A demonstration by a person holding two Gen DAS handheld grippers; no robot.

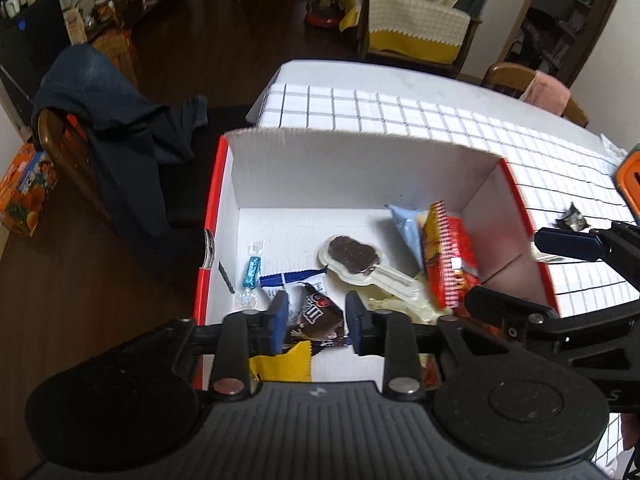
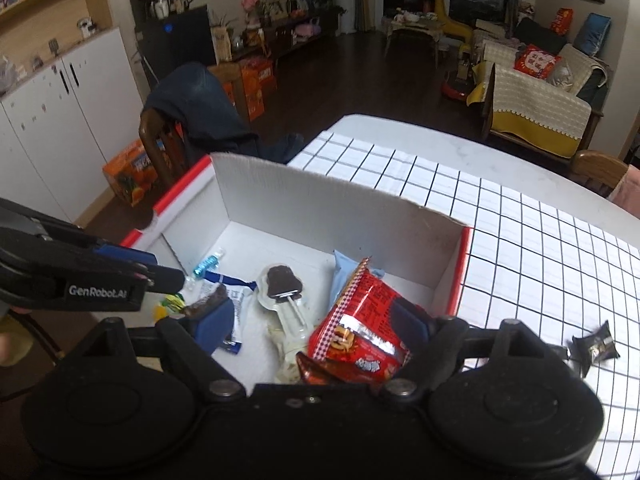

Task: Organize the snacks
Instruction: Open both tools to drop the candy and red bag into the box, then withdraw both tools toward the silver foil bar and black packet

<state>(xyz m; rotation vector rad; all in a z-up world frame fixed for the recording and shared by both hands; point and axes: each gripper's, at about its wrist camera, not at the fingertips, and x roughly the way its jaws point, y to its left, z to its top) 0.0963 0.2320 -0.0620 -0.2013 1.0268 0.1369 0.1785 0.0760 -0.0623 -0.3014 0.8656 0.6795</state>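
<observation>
A white cardboard box (image 1: 320, 168) (image 2: 320, 204) with red outer walls holds several snacks. My left gripper (image 1: 318, 320) (image 2: 168, 270) hangs over its near left part, open, with a brown chocolate packet (image 1: 316, 316) (image 2: 208, 304) lying loose between and below the pads. My right gripper (image 2: 314, 322) (image 1: 506, 268) stands open over the right side. A red snack packet (image 2: 360, 320) (image 1: 448, 256) leans against the right wall between its fingers, not pinched. A chocolate lolly in clear wrap (image 1: 352, 260) (image 2: 284, 284) lies in the middle.
The box also contains a blue twist candy (image 1: 252, 272), a light blue packet (image 1: 408, 228) and a yellow packet (image 1: 284, 364). A small dark wrapped candy (image 2: 594, 346) (image 1: 572, 218) lies on the checked tablecloth (image 2: 520, 248) right of the box. A chair draped with dark clothing (image 1: 112, 120) stands to the left.
</observation>
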